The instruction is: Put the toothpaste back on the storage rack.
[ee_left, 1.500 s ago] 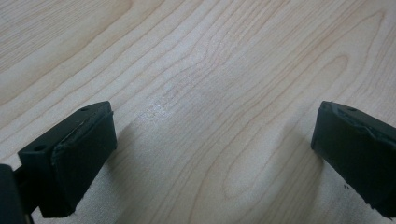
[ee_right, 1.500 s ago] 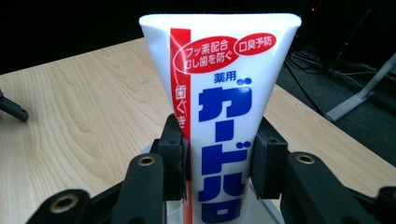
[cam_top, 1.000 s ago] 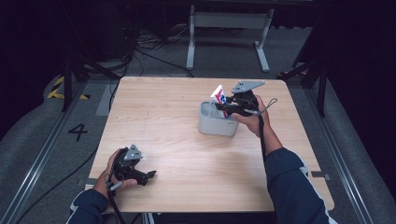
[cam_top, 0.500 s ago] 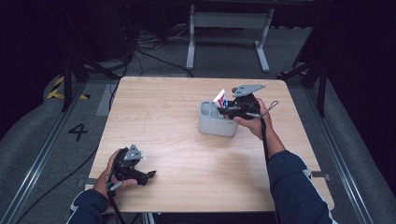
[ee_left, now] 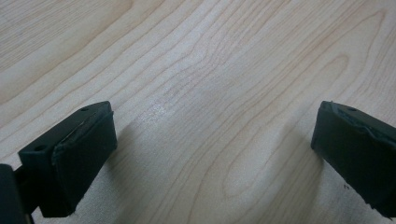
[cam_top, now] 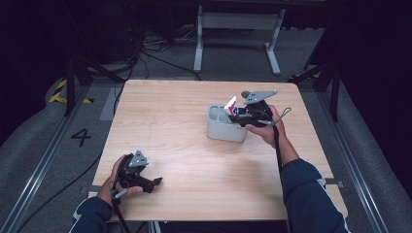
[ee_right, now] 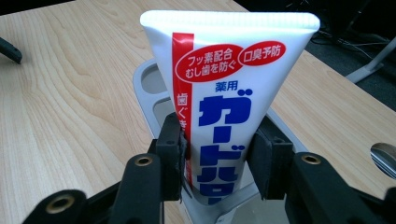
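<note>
A white toothpaste tube with a red stripe and blue lettering stands crimped end up, its lower part inside a grey compartmented holder. My right gripper is shut on the tube, one pad on each side. In the high view the tube pokes out of the holder at the table's right middle, with the right gripper beside it. My left gripper rests near the front left edge of the table, open, with bare wood between its fingers.
The wooden table is bare around the holder. A shiny spoon-like piece lies at the right edge of the right gripper view. Beyond the table stand a grey frame, cables and dark floor.
The right gripper has sunk slightly with the tube, which now sits lower in the holder. The left gripper has not moved.
</note>
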Action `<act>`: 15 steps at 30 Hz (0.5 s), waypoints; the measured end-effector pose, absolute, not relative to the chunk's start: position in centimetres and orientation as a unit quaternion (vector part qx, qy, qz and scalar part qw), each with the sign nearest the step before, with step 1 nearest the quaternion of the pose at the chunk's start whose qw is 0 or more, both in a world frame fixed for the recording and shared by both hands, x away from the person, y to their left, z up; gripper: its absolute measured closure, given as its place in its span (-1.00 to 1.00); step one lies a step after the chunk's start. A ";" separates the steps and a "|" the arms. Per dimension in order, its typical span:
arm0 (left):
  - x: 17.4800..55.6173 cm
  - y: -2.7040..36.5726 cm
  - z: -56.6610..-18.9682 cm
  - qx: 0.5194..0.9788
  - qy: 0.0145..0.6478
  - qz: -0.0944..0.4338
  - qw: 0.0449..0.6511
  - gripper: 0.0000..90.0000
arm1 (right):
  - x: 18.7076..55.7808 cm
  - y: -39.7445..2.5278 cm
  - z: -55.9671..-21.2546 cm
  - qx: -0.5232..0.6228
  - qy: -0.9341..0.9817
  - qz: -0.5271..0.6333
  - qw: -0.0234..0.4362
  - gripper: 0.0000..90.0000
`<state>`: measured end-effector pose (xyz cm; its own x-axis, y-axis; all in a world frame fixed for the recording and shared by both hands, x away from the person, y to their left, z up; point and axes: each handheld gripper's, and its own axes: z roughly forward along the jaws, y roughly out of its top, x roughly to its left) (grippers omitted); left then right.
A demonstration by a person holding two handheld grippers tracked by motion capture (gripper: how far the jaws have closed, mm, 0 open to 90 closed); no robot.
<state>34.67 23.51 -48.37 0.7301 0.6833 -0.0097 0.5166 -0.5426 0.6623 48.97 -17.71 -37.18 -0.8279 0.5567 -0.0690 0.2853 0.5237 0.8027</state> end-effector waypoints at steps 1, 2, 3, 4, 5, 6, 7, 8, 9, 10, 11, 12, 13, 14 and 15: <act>34.7 23.5 -48.4 0.869 0.345 0.126 0.331 -0.99 | 48.9 -17.7 -37.2 0.244 0.858 0.423 0.161 0.36; 34.7 23.5 -48.4 0.869 0.345 0.128 0.330 -0.99 | 48.9 -17.8 -37.2 0.243 0.858 0.423 0.160 0.36; 34.7 23.5 -48.3 0.870 0.343 0.129 0.329 -0.99 | 48.8 -17.8 -37.2 0.242 0.858 0.425 0.160 0.36; 34.7 23.5 -48.3 0.870 0.343 0.129 0.329 -0.99 | 48.8 -17.8 -37.2 0.241 0.857 0.425 0.162 0.36; 34.7 23.5 -48.3 0.870 0.343 0.129 0.329 -0.99 | 48.7 -17.8 -37.2 0.243 0.857 0.426 0.162 0.36; 34.7 23.5 -48.3 0.870 0.343 0.129 0.329 -0.99 | 48.7 -17.9 -37.3 0.242 0.856 0.427 0.160 0.36; 34.7 23.5 -48.3 0.870 0.344 0.129 0.329 -0.99 | 48.7 -17.9 -37.3 0.243 0.856 0.427 0.160 0.36; 34.7 23.5 -48.3 0.870 0.343 0.129 0.329 -0.99 | 48.7 -17.9 -37.3 0.243 0.856 0.427 0.161 0.36; 34.7 23.5 -48.3 0.870 0.343 0.129 0.329 -0.99 | 48.7 -17.9 -37.3 0.243 0.856 0.427 0.161 0.35; 34.7 23.5 -48.3 0.870 0.344 0.129 0.329 -0.99 | 48.7 -17.9 -37.3 0.242 0.856 0.428 0.160 0.35; 34.7 23.5 -48.3 0.870 0.343 0.129 0.329 -0.99 | 48.7 -17.9 -37.3 0.243 0.856 0.428 0.160 0.35; 34.7 23.5 -48.3 0.870 0.343 0.129 0.329 -0.99 | 48.7 -17.9 -37.3 0.243 0.856 0.428 0.159 0.35; 34.7 23.5 -48.3 0.870 0.343 0.129 0.329 -0.99 | 48.7 -17.9 -37.3 0.244 0.855 0.428 0.160 0.35; 34.7 23.5 -48.3 0.870 0.343 0.129 0.329 -0.99 | 48.7 -17.9 -37.3 0.244 0.855 0.429 0.159 0.35; 34.7 23.5 -48.3 0.870 0.343 0.129 0.329 -0.99 | 48.7 -17.9 -37.3 0.243 0.855 0.429 0.160 0.35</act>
